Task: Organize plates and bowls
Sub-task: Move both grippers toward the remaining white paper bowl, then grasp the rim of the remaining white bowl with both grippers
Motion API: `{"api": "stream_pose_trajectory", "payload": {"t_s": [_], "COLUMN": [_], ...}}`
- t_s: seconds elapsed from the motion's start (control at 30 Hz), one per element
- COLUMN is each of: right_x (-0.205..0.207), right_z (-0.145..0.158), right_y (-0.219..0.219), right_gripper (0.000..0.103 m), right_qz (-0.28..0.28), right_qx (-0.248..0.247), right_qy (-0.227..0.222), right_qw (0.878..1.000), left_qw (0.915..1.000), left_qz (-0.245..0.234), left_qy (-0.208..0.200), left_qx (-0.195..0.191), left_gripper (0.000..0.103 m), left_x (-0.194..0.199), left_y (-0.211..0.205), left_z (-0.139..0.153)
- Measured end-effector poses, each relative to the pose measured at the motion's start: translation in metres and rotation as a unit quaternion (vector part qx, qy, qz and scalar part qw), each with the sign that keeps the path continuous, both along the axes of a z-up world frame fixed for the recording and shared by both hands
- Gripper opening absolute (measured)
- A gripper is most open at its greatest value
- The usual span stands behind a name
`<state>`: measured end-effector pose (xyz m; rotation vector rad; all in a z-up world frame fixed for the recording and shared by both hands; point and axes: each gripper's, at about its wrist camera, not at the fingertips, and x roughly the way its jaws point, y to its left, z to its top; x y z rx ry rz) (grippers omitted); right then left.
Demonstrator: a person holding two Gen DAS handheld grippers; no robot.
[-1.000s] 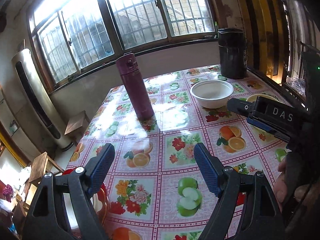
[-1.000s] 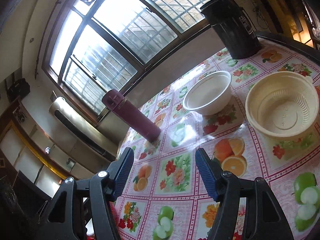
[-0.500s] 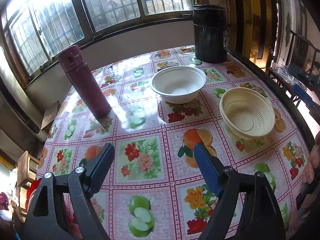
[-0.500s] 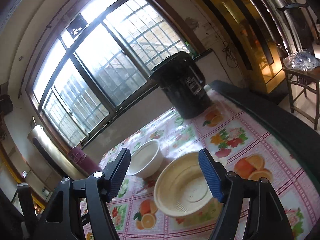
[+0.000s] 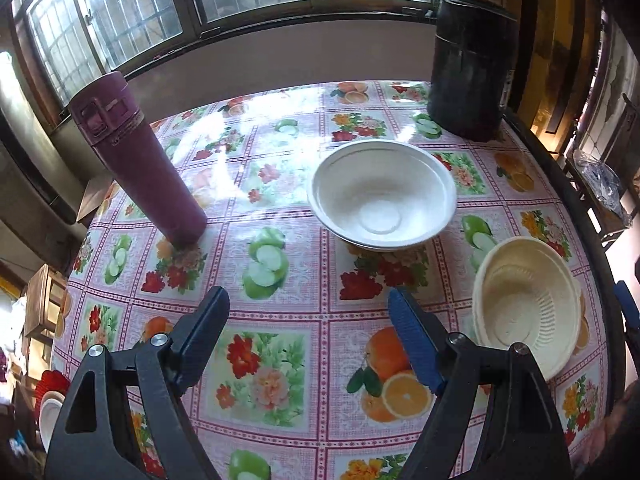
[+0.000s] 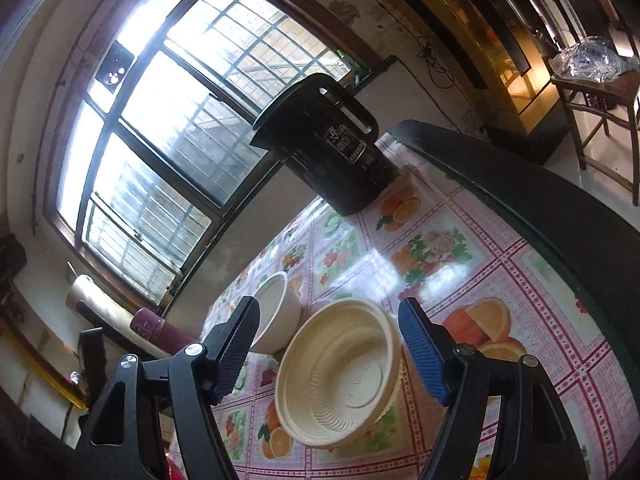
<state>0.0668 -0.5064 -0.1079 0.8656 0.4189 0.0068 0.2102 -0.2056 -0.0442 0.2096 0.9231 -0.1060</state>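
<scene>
A white bowl (image 5: 384,200) stands in the middle of the fruit-print table (image 5: 280,264). A cream ribbed bowl (image 5: 524,308) sits to its right near the table's edge. My left gripper (image 5: 308,320) is open above the tablecloth in front of both bowls, nothing between its fingers. In the right wrist view the cream bowl (image 6: 340,372) lies just ahead of my right gripper (image 6: 328,332), whose jaws stand wide and frame the bowl without touching it. The white bowl (image 6: 276,308) shows behind the right gripper's left finger.
A tall maroon flask (image 5: 140,164) stands at the table's left. A black kettle (image 5: 472,68) stands at the far right corner, also the black kettle (image 6: 328,148) ahead of the right gripper. The table's dark rim (image 6: 560,216) runs along the right. A chair (image 6: 592,92) stands beyond it.
Both views have swung right and tipped down: the bowls moved from the right side toward the centre. The cream bowl now sits between the right gripper's fingers, which have opened a little wider.
</scene>
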Motion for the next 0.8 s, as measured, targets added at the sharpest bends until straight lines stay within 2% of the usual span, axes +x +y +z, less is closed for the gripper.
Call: {"api": "stream_pose_trajectory", "payload": {"t_s": [0.13,0.2,0.27,0.43,0.53,0.6,0.8], "right_x": [0.025,0.045,0.07,0.147,0.184,0.202,0.231], "right_z": [0.009,0.015,0.024,0.043,0.043,0.036,0.008], "right_y": [0.02,0.031,0.046,0.087,0.105,0.114,0.126], "right_gripper": [0.076,0.076,0.076,0.076,0.076,0.076,0.075], "right_qz": [0.036,0.06,0.079,0.102,0.091,0.086,0.078], "right_qx": [0.012,0.027,0.021,-0.045,-0.103,-0.132,-0.158], "right_qy": [0.001,0.0,0.011,0.068,0.106,0.131,0.19], "right_qw": [0.999,0.998,0.997,0.992,0.985,0.979,0.966], "left_qw": [0.9993,0.9987,0.9979,0.9967,0.9956,0.9945,0.9928], "left_qz": [0.034,0.042,0.052,0.058,0.059,0.06,0.045], "left_qy": [0.012,0.019,0.027,0.051,0.07,0.082,0.111], "left_qx": [0.013,0.02,0.028,0.023,0.019,0.025,0.007], "left_gripper": [0.082,0.082,0.082,0.082,0.082,0.082,0.082], "left_x": [0.033,0.048,0.064,0.106,0.131,0.146,0.165], "left_y": [0.022,0.028,0.032,0.031,0.024,0.016,0.0], "left_z": [-0.001,-0.003,-0.005,-0.004,-0.01,-0.018,-0.042]}}
